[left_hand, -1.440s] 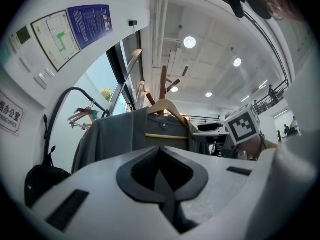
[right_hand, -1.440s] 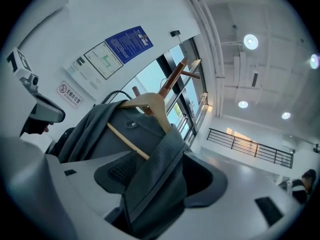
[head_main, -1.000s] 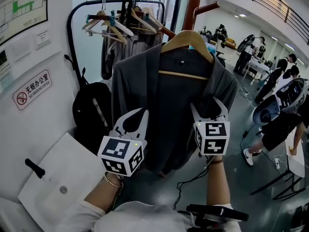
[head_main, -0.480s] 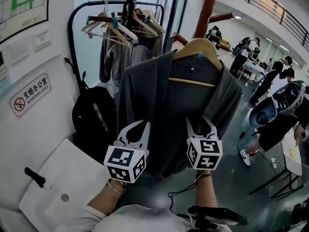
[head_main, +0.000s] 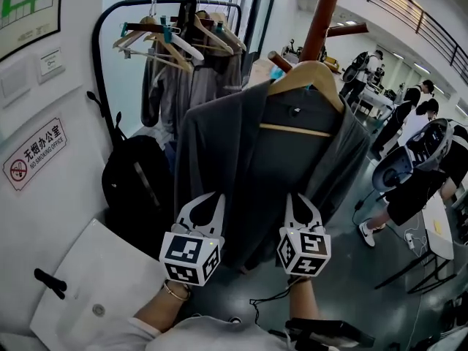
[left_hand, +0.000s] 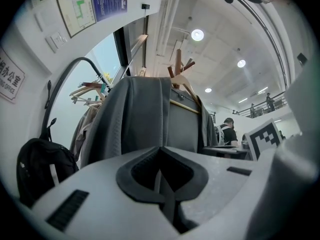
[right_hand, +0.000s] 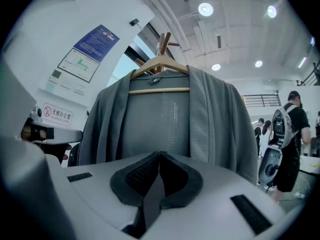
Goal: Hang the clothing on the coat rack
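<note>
two grippers face the grey jacket [head_main: 241, 167] on its wooden hanger [head_main: 311, 75]: left gripper [head_main: 216, 197] pressed together, right gripper [head_main: 298, 197] just closed, both empty.

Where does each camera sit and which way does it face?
Head view: on the person's head, facing steeply down at the grey jacket on its wooden hanger; shows both forearms, left gripper and right gripper.
Left gripper view: on the left gripper, facing along its shut jaws at the jacket's side.
Right gripper view: on the right gripper, facing along its just-closed, empty jaws at the jacket's front.
Shared: all show the jacket and hanger.
</note>
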A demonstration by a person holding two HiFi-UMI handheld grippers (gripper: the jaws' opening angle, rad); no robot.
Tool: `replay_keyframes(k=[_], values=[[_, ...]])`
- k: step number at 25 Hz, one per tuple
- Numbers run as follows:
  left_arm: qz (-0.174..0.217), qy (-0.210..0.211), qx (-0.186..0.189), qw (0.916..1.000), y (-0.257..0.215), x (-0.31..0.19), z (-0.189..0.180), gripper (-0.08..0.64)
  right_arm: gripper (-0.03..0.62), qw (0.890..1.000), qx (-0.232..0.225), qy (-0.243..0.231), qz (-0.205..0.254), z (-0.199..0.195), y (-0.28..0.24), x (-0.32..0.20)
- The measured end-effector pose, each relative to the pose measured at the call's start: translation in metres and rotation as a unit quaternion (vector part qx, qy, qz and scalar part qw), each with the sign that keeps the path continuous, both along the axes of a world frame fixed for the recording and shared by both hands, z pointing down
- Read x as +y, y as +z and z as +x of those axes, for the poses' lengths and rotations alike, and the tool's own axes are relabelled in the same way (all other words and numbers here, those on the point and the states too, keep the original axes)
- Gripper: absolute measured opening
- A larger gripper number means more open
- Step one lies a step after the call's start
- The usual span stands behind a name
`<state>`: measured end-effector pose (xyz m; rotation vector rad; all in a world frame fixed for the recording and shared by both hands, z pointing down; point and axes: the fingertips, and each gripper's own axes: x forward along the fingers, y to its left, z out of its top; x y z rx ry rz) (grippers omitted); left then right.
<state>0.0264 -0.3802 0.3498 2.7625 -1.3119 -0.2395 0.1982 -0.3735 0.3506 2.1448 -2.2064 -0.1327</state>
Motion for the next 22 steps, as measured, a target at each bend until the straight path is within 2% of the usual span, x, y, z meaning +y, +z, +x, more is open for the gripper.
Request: replay_keyframes(k=[6, 11, 15, 22], values=[[-0.010, -0.005, -0.005, 0.9999, 0.019, -0.002, 0.012, 0.008, 0.026, 1.000, -0.011, 0.005, -0.010, 0.006, 0.021, 0.008], [-0.015, -0.028, -0.013, 0.9994, 0.025, 0.004, 0.017, 0.008, 0.026, 1.000, -0.026, 0.003, -0.014, 0.019, 0.029, 0.017], [-0.025, -0.054, -0.018, 0.9981, 0.031, 0.013, 0.019, 0.008, 0.026, 0.999, -0.030, -0.031, -0.018, 0.021, 0.033, 0.018], [-0.034, -0.074, -0.019, 0.9965, 0.039, 0.038, 0.050, 0.008, 0.026, 0.996, -0.038, -0.074, -0.026, 0.045, 0.039, 0.037]])
